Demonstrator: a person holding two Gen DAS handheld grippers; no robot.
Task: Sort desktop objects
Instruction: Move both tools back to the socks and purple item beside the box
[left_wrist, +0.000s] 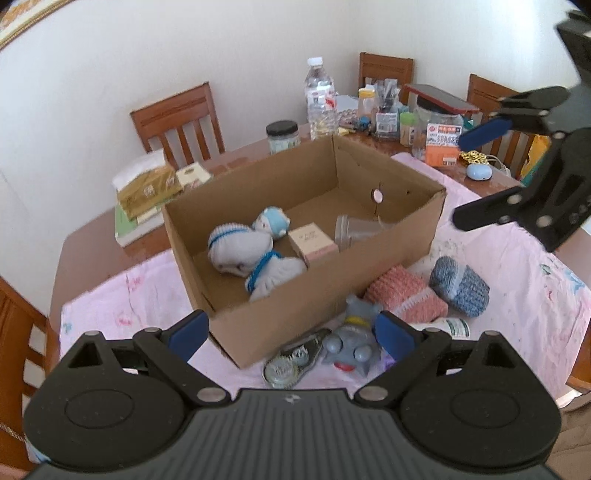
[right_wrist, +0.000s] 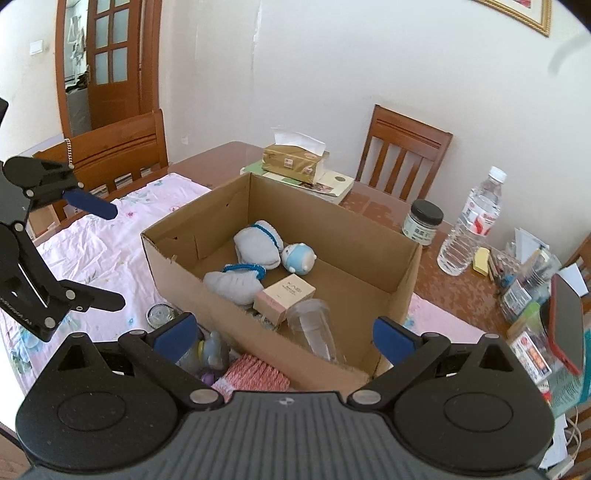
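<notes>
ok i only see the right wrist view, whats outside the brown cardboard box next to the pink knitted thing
observer: a blue-grey knitted pouch lies right beside the pink knitted piece, on the pink cloth.
operator: and the grey toy, my finger hides most of it
observer: the grey plastic toy lies just outside the near wall of the brown cardboard box, ahead of the open left gripper.
operator: anything else there
observer: a small white bottle with a green label lies by the pink piece.
</notes>
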